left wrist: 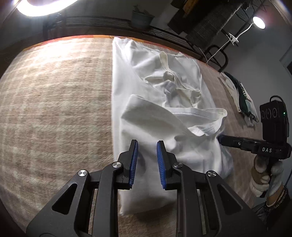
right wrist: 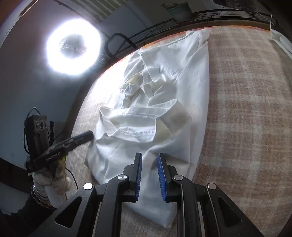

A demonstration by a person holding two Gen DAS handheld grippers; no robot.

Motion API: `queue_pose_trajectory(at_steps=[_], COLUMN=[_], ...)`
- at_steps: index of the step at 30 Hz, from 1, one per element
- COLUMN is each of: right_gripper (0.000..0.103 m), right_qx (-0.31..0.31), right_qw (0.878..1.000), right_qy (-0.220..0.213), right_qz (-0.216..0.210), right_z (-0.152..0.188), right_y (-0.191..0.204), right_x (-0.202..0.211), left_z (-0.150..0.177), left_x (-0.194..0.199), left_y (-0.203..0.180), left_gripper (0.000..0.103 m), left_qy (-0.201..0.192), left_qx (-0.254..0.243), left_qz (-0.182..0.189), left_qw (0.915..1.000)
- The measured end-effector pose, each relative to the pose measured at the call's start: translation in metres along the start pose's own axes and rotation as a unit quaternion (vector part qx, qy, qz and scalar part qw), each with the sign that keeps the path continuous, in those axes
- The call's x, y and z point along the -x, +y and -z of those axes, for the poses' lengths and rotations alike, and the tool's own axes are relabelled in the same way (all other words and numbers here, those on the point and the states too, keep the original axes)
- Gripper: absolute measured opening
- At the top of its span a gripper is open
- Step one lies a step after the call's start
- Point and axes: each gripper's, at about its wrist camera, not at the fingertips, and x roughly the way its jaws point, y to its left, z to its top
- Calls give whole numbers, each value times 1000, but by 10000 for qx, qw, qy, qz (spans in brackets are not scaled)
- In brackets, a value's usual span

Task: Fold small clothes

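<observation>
A white garment (left wrist: 157,102) lies partly folded on the beige plaid table cover, with a hemmed edge turned back over its middle; it also shows in the right wrist view (right wrist: 164,91). My left gripper (left wrist: 147,145) is open just above the garment's near end, nothing between its blue pads. My right gripper (right wrist: 149,158) is open above the garment's near end too. Seen from the left wrist view, the right gripper (left wrist: 221,139) has its tips at the garment's right edge. Seen from the right wrist view, the left gripper (right wrist: 89,135) has its tips at the garment's left edge.
A green and white piece of clothing (left wrist: 242,94) lies at the table's far right. A ring light (right wrist: 73,47) shines beyond the table edge. A potted plant (left wrist: 142,17) and black wire rack (left wrist: 209,21) stand behind the table.
</observation>
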Motion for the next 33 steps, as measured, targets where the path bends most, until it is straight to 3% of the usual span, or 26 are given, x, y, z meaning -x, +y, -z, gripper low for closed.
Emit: queue_pose_trajectory(at_steps=[3,7,9,12,17,23,25,28,33], right_gripper=[18,21,22,41,43,36,28,8,5], right_qx=[-55,-178,-283,-147,5,248,312,307,203], right_qw=[9999,9944,9928,9922,9940,9933,9924,9919,9838], right_qy=[-146,-588,-793,-934,-837,-530,-500,-526,-759], right_qz=[-9,863,854,807,707,994,1079,1117,1611], right_z=[-10,-24,-29,-30,-28,-28,-28,-31,-36], right_y=[1,-3,-9,-10,-14,-13,-13,-13,-16], right_x=[-5,-2,7,17,25,8,3,-2,1], left_z=[-8,-21,-26,-30,-33,-37,-36,-35,-38], left_x=[-10,-14,-9,-5,-10,-26,-28,-24,-21], left_y=[-2,8,16,21,15,2,3,6,20], left_gripper=[21,21,21,21,21,20,3,2,2], left_qy=[-61,-364,-510,-605,-572,-497,-484,-631,-826], left_qx=[60,231,349,258,-14,-335,-306,-190,135], left_qz=[-98,-672,-622,-631,-564,-689,-650,-734,-982], left_qw=[9999,9968,9962,9958,9968,9958,9962,9951,9916])
